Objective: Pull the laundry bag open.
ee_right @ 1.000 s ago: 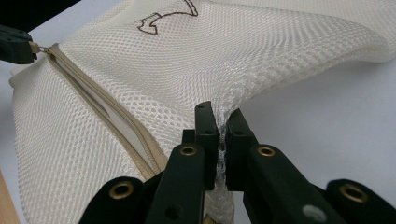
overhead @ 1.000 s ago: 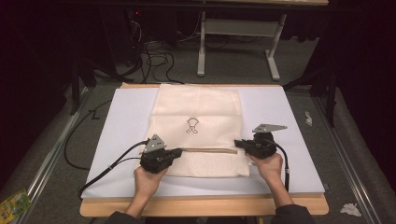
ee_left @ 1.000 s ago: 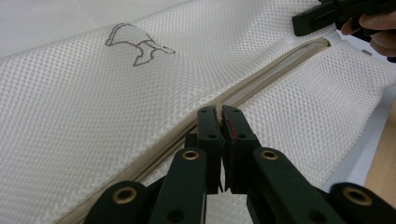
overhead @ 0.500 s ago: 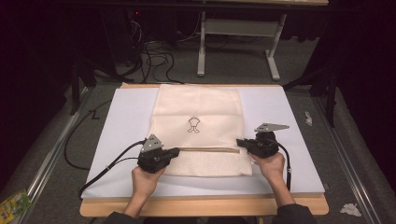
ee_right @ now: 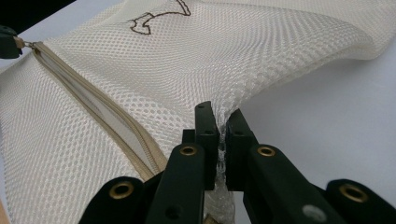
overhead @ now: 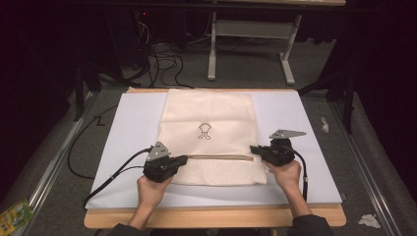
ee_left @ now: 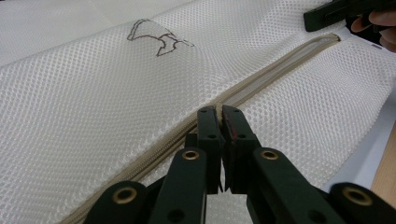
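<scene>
A cream mesh bag (overhead: 211, 113) with a small dark emblem (overhead: 204, 131) lies flat on a white mat (overhead: 133, 123). A beige zipper (overhead: 221, 157) runs across its near part. At the zipper's left end my left gripper (overhead: 184, 159) is shut on the zipper pull, which shows as a beige sliver between the jaws (ee_left: 219, 114). My right gripper (overhead: 253, 148) is shut on a pinch of mesh at the bag's right edge beside the zipper's other end (ee_right: 222, 116). In the right gripper view the zipper (ee_right: 102, 112) gapes with white showing inside.
The mat lies on a wooden table (overhead: 211, 216) whose front edge is near the person's forearms. Black cables (overhead: 113, 172) trail off the left gripper over the mat. On the floor beyond are cables (overhead: 162, 59), a metal stand (overhead: 246, 34) and paper scraps (overhead: 369, 220).
</scene>
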`<state>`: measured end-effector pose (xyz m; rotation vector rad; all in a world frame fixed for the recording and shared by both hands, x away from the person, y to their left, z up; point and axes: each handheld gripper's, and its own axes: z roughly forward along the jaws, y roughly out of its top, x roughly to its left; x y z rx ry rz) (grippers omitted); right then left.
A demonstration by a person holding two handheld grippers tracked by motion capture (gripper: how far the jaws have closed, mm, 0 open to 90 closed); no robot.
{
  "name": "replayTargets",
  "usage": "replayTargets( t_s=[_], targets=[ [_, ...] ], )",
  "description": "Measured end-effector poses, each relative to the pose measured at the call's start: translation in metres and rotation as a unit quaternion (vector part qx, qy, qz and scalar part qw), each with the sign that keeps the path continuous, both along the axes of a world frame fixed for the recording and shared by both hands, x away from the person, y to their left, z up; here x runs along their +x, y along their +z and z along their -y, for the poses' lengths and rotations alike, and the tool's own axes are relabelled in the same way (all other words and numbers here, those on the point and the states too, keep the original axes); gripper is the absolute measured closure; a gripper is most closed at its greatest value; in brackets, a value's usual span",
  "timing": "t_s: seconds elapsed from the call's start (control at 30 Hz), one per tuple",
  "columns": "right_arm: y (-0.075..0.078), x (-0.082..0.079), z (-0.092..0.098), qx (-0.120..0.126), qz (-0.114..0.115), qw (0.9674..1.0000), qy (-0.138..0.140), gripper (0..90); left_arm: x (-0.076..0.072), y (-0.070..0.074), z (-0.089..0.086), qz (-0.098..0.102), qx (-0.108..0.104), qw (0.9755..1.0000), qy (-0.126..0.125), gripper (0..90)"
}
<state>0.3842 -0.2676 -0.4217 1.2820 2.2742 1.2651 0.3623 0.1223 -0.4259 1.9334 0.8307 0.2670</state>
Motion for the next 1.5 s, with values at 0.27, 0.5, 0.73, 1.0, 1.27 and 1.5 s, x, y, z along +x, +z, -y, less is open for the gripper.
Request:
replayTargets(
  t_s=[0.27,0.5,0.73,1.0,1.27,1.5],
  targets=[
    [0.002,-0.001,0.003,0.001,0.0,1.0,-0.004,88.3,0.0,0.0,-0.007,-0.001,-0.002,1.0,0.006,87.2],
    [0.003,-0.001,0.005,-0.001,0.003,0.9999,-0.01,88.2,0.0,0.0,-0.012,0.0,-0.006,0.9999,0.012,87.2],
    [0.003,-0.001,0.007,0.001,0.004,0.9999,-0.014,88.3,0.0,0.001,-0.016,0.0,-0.009,0.9999,0.015,87.2],
    [0.003,-0.001,0.011,0.003,0.005,0.9998,-0.019,88.3,0.0,0.001,-0.021,-0.001,-0.009,0.9997,0.021,87.2],
    [0.003,-0.002,0.013,0.001,0.004,0.9997,-0.024,88.2,0.0,0.002,-0.026,0.003,-0.01,0.9996,0.026,87.2],
    [0.0,-0.001,0.017,0.009,-0.004,0.9997,-0.022,88.2,0.0,0.003,-0.032,0.003,-0.015,0.9995,0.029,87.2]
  ],
)
